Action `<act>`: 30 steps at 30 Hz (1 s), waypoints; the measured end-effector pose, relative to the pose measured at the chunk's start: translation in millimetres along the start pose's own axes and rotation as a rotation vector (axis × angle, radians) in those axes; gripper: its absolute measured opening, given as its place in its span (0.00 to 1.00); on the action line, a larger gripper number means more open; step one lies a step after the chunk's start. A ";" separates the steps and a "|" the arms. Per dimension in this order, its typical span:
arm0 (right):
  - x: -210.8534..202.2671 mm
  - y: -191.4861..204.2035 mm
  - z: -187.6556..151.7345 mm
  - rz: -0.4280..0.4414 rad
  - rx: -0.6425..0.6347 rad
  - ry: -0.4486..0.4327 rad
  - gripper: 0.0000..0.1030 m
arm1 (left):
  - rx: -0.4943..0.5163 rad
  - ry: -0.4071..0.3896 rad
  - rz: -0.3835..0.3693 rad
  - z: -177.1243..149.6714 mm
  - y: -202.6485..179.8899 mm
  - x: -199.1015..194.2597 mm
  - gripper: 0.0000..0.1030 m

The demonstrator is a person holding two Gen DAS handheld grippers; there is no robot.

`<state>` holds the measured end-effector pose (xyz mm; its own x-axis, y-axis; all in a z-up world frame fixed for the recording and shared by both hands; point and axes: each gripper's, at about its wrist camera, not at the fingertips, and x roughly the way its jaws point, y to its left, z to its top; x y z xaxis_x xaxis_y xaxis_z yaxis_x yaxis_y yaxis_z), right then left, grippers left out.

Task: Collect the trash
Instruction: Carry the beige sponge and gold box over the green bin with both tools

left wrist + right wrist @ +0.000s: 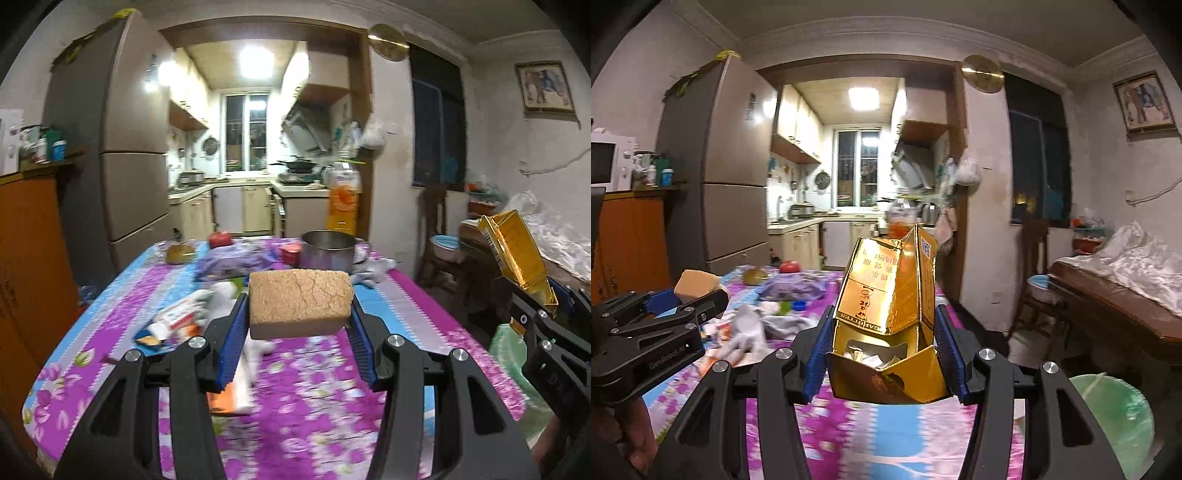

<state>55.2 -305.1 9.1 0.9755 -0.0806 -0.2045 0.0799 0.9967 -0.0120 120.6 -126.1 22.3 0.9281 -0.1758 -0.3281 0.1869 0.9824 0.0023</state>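
1. At the centre of the left wrist view, the left gripper (pixel 300 314) holds a tan sponge (pixel 299 299). Its jaws are about half open and pressed on the sponge's two ends, clear above the floral tablecloth (pixel 314 406).
2. At the centre of the right wrist view, the right gripper (pixel 886 354) holds a crushed gold carton (pixel 886 291). Its jaws are about half open and clamped on the carton's sides, with the open end facing the camera.
3. Step in hand, as judged: both items are picked up and in carriage to disposal.
4. A green bin bag (pixel 1123 417) sits at the lower right of the frame, beside the table.
5. Next move: swing each load over the bag opening, then open the jaws.
6. More litter (pixel 177 317) remains at centre left on the table.
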 end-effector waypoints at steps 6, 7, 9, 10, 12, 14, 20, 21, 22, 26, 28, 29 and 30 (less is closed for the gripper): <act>-15.7 -59.7 9.6 -0.089 0.025 0.008 0.52 | 0.027 0.001 -0.106 12.9 -50.6 7.5 0.47; -18.5 -68.0 9.4 -0.100 0.029 0.010 0.52 | 0.034 0.005 -0.125 14.7 -61.3 9.3 0.47; -25.2 -89.8 9.4 -0.138 0.038 0.015 0.52 | 0.046 0.015 -0.161 17.1 -80.7 13.4 0.47; -28.0 -98.6 9.7 -0.150 0.043 0.017 0.52 | 0.054 0.020 -0.177 18.3 -89.3 15.0 0.47; -34.9 -122.1 9.7 -0.188 0.056 0.028 0.52 | 0.070 0.036 -0.219 20.2 -111.3 19.0 0.47; -41.2 -143.3 8.8 -0.213 0.070 0.042 0.52 | 0.084 0.053 -0.254 20.4 -130.8 21.6 0.47; -48.4 -219.0 5.4 -0.298 0.115 0.130 0.52 | 0.132 0.123 -0.363 15.9 -191.8 34.0 0.47; -49.2 -234.8 3.3 -0.316 0.122 0.153 0.52 | 0.144 0.143 -0.380 13.6 -203.2 37.9 0.47; -48.9 -248.3 1.1 -0.327 0.132 0.174 0.52 | 0.150 0.158 -0.393 12.8 -213.0 41.0 0.47; -39.9 -292.8 -7.8 -0.347 0.152 0.269 0.52 | 0.186 0.230 -0.434 4.1 -249.2 57.5 0.47; -32.7 -314.3 -14.7 -0.346 0.168 0.330 0.52 | 0.205 0.275 -0.447 -3.4 -265.7 65.6 0.47; -28.5 -321.5 -19.2 -0.342 0.170 0.362 0.52 | 0.212 0.294 -0.452 -6.9 -272.6 69.4 0.47; -22.5 -332.9 -25.3 -0.332 0.178 0.403 0.52 | 0.221 0.319 -0.457 -11.4 -280.9 74.3 0.47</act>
<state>1.5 -635.0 -7.1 0.7392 -0.3474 -0.5769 0.4371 0.8992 0.0187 133.4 -414.4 -13.4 0.6018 -0.5163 -0.6093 0.6390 0.7689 -0.0204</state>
